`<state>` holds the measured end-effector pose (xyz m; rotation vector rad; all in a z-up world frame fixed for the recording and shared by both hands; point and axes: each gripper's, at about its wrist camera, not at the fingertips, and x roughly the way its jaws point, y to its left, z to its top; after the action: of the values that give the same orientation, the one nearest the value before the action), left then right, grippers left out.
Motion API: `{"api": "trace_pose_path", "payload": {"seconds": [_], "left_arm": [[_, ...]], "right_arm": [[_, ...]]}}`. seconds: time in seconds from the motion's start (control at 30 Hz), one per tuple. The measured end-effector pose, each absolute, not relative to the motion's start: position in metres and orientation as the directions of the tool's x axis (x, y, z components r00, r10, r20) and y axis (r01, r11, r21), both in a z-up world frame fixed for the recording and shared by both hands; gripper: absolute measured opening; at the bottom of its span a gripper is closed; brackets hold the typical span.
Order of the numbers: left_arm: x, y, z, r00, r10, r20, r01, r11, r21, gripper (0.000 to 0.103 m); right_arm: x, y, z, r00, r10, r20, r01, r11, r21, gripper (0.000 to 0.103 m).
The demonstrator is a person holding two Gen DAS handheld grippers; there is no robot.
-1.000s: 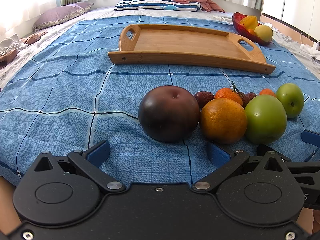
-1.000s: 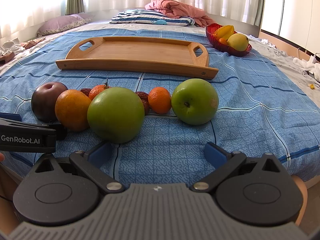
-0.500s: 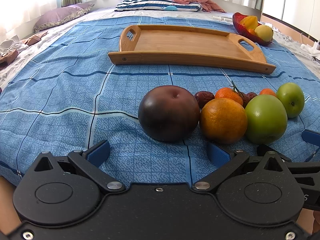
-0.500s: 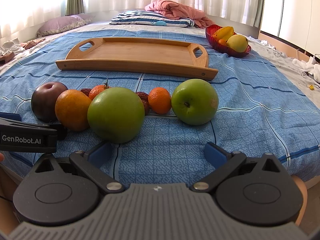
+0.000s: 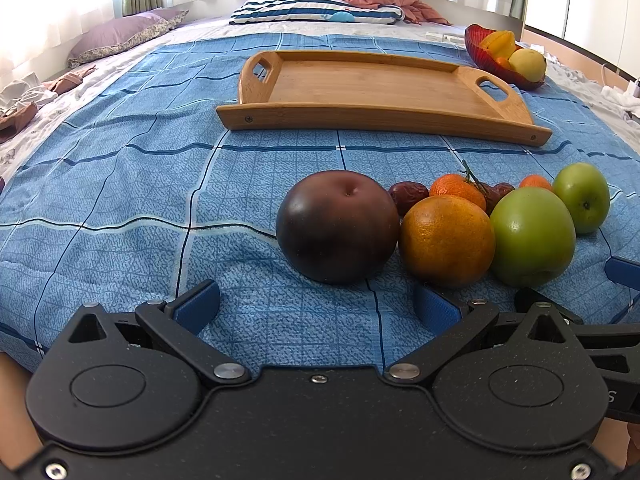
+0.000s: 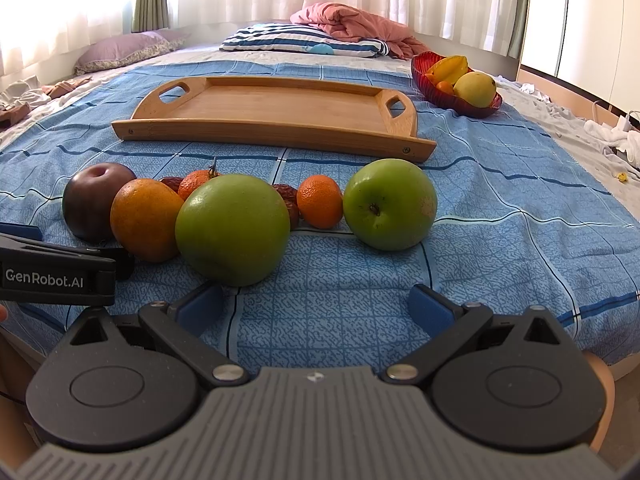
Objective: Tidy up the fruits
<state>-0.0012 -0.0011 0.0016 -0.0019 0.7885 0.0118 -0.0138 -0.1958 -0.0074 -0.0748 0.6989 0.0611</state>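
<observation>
A row of fruit lies on the blue bedspread: a dark plum [image 5: 338,226] [image 6: 94,200], an orange [image 5: 446,240] [image 6: 144,220], a big green apple [image 5: 532,236] [image 6: 234,228], small tangerines [image 6: 320,200], red dates [image 5: 408,196] and a second green apple [image 6: 388,204] [image 5: 584,196]. Beyond them sits an empty wooden tray [image 5: 376,80] [image 6: 276,106]. My left gripper [image 5: 316,306] is open just short of the plum. My right gripper [image 6: 314,306] is open, nothing between its fingers, just short of the big green apple. The left gripper's side [image 6: 56,276] shows in the right wrist view.
A red bowl [image 6: 456,98] [image 5: 484,56] with yellow fruit stands at the back right of the bed. Pillows [image 6: 120,50] and a pink blanket [image 6: 352,24] lie at the head. The bed's near edge is right under both grippers.
The right wrist view has tilted or risen slightly, showing more of the curtains. The fruit and the left gripper have not moved.
</observation>
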Motion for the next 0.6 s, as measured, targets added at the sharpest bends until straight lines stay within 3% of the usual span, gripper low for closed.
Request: {"api": "trace_pose_path", "payload": {"seconds": [0.6], "left_arm": [[-0.0030, -0.0020, 0.0029, 0.719, 0.024, -0.695, -0.008, 1.000, 0.026, 0.103]], "right_arm": [[-0.0148, -0.1938, -0.0076, 0.775, 0.027, -0.632, -0.087, 0.994, -0.064, 0.103]]}}
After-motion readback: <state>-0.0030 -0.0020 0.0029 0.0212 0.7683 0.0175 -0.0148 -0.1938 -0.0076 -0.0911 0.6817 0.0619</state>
